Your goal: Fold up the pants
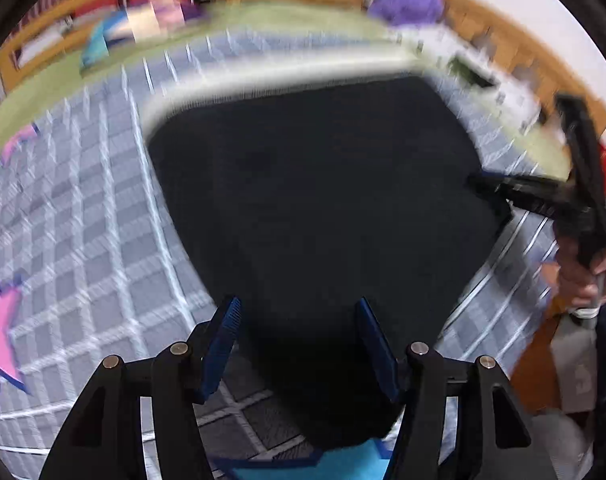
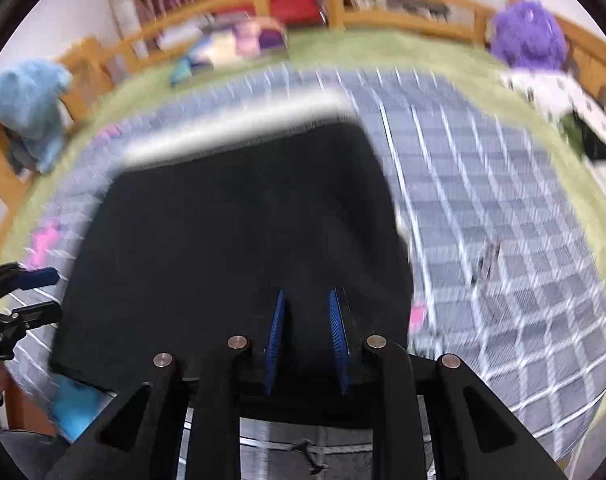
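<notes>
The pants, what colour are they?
Black pants with a white band; clearest in the right wrist view.

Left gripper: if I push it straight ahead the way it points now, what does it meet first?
The black pants, most likely. The left gripper has its jaws open with the dark cloth lying directly ahead between them on the checked blanket. The frame is blurred, so height above the cloth is unclear.

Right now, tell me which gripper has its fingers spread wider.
The left gripper: its blue pads stand well apart over the black pants, while the right gripper shows only a narrow gap.
</notes>
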### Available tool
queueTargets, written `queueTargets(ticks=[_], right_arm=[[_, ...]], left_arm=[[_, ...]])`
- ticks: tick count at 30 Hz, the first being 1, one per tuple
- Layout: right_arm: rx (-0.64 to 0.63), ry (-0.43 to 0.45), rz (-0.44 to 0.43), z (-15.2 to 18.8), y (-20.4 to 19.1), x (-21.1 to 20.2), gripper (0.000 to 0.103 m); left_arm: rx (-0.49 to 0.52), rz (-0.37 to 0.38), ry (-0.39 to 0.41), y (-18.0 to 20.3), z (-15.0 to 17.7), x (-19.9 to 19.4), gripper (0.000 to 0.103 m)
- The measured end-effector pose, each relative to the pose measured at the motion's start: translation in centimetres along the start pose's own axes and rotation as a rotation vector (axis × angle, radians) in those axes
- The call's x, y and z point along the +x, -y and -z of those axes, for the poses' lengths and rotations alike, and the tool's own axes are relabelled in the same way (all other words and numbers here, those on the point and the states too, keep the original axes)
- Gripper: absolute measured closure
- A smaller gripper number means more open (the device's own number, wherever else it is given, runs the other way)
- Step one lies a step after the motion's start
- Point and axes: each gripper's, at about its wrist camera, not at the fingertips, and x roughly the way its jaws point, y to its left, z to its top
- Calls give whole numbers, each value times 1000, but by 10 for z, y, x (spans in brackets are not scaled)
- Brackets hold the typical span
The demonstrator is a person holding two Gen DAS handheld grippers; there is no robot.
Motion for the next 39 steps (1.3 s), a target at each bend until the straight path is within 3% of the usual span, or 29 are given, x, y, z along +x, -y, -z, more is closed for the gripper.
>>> queueTargets(ticks=[2, 4, 6, 10, 11, 13, 15, 16, 19, 22, 24, 25, 26, 29, 30, 34, 35, 37, 39], right_arm=[[24, -27, -12, 15, 8, 17, 81], [-11, -38, 5, 13, 4, 8, 83], [-18, -17, -3, 6, 5, -5, 83], [8, 85, -23, -22, 13, -18, 48], [24, 91, -42, -32, 18, -12, 44], [44, 56, -86, -48, 28, 9, 43], [33, 0, -44, -56, 33, 35, 43], [19, -17, -43, -58, 35, 45, 37], [33, -41, -120, -62, 44, 63, 35], [42, -74, -177, -65, 52, 79, 35], [62, -90, -215, -67, 57, 88, 35], [81, -94, -237, -67, 60, 93, 35], [94, -94, -245, -66, 61, 94, 35], [135, -74, -245, -62, 60, 92, 40], [147, -62, -247, -60, 60, 88, 43], [267, 28, -308, -64, 58, 47, 80], [269, 50, -337, -67, 46, 32, 82], [224, 62, -303, -73, 8, 14, 82], [203, 67, -346, -80, -24, 5, 83]], left_arm=[[-14, 23, 14, -5, 4, 3, 38], [-36, 83, 22, -17, 1, -8, 38], [-105, 120, 79, -37, -3, -23, 39], [-245, 184, 144, -76, -16, -25, 40], [-263, 199, 140, -81, -20, -21, 40], [-294, 215, 125, -91, -27, -7, 40], [-312, 218, 109, -97, -28, 9, 40], [-318, 234, 99, -100, -29, 18, 40], [-332, 296, 119, -106, -31, 37, 38], [-320, 309, 147, -102, -34, 44, 38], [-330, 315, 154, -103, -37, 49, 43], [-339, 316, 153, -105, -38, 49, 51], [-339, 319, 153, -104, -40, 49, 65], [-323, 340, 167, -103, -49, 32, 89], [-316, 357, 170, -99, -56, 25, 90], [-262, 358, 217, -103, -76, -28, 90], [-251, 353, 240, -109, -77, -48, 91], [-253, 325, 273, -127, -75, -76, 91], [-260, 264, 306, -154, -64, -106, 91]])
